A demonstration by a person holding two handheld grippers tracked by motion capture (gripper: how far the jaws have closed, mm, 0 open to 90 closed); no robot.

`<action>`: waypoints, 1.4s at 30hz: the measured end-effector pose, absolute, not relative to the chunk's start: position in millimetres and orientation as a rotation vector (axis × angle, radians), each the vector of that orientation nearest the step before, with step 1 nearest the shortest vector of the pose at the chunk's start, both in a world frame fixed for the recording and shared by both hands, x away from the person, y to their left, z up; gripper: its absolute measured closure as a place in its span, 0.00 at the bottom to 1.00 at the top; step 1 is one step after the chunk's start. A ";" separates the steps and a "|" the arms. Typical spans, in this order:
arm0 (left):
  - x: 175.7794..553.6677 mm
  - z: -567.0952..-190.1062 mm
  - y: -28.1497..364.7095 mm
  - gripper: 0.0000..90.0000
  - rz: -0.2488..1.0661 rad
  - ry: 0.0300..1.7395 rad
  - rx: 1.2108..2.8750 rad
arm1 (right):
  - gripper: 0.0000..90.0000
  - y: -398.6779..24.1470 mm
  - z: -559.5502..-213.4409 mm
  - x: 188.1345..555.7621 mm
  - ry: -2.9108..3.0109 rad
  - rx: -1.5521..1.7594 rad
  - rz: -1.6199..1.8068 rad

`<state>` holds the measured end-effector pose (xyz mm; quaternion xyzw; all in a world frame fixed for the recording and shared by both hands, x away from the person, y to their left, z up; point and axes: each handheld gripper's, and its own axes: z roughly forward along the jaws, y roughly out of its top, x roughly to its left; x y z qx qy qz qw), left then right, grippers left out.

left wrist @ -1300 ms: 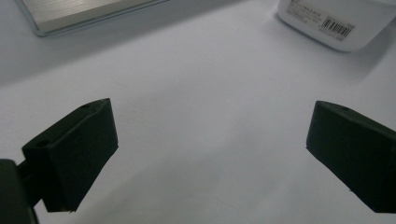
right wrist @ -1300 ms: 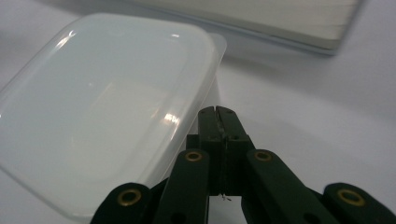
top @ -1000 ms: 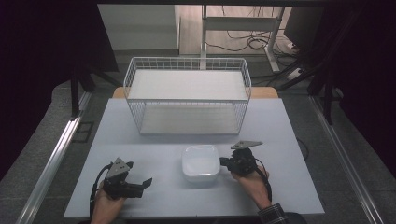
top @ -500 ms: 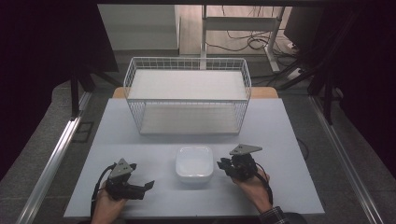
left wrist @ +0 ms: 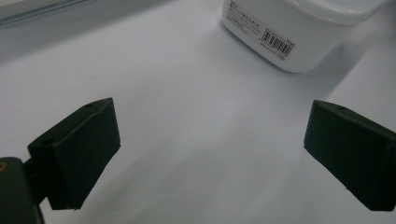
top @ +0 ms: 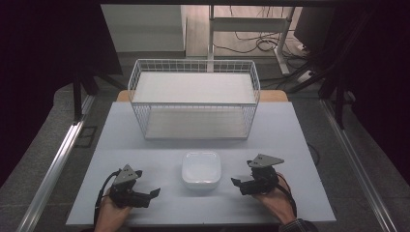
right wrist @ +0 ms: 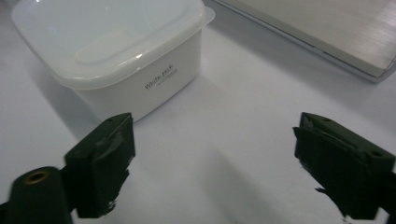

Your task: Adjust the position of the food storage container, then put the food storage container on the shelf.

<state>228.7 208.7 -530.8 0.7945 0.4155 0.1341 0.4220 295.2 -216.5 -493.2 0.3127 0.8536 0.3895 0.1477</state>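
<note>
The square white plastic container with a snap-on lid (top: 201, 168) sits mid-surface between both grippers; it looks light, stiff and slick, best pinched across its side walls. The right gripper (top: 238, 183) has just been opening its fingers, nothing between them; the left gripper (top: 153, 195) gapes empty too

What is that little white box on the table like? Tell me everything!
The white box is a small, squarish plastic tub with rounded corners and a cloudy, see-through lid shut on top. One side has a barcode sticker, another has small printed writing. It sits upright on the table, in front of the wire basket, and nothing else touches it.
</note>
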 end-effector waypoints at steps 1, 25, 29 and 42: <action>228.7 -530.9 208.5 0.04 0.338 1.037 1.991 | 0.10 -216.5 -494.7 296.0 2.459 0.909 1.117; 257.4 -513.4 187.8 0.04 0.231 0.945 1.936 | 0.03 -198.7 -490.6 305.1 2.459 0.947 1.249; 268.3 -509.4 177.2 0.03 0.222 0.929 1.973 | 0.03 -190.4 -486.8 308.0 2.449 0.948 1.256; 307.2 -498.1 138.3 0.02 0.147 0.873 2.020 | 0.01 -162.1 -477.8 323.3 2.474 0.941 1.221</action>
